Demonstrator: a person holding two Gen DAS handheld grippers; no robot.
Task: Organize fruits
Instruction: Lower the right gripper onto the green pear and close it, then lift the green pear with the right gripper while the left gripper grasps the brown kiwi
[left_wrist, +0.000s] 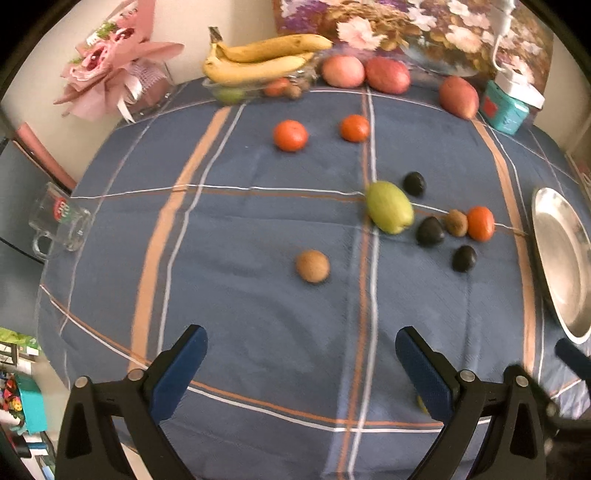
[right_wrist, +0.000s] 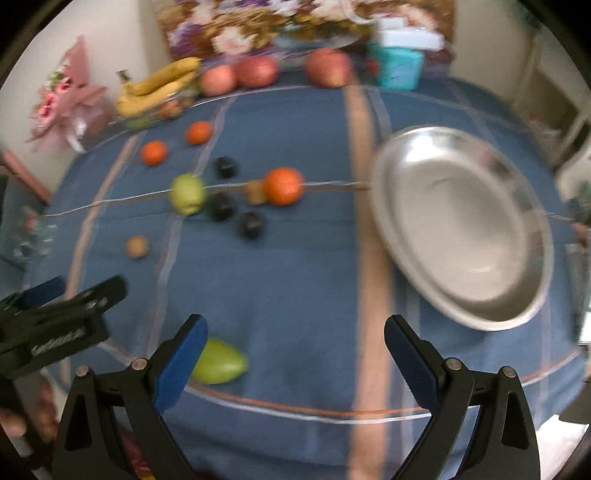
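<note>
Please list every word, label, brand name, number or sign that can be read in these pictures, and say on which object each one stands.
No text can be read with certainty.
Glass mug: a red and green printed emblem, too small to read.
Teal box: a red label, lettering blurred.
Left gripper body, seen in the right wrist view: pale embossed lettering, too blurred to read.

fruit cluster (left_wrist: 436, 221) crowds steel plate (right_wrist: 461, 221)

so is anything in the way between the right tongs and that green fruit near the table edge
Nothing visible. The green fruit lies on the tablecloth right beside the left finger of the open right tongs. The left tongs sit further left, clear of it.
</note>
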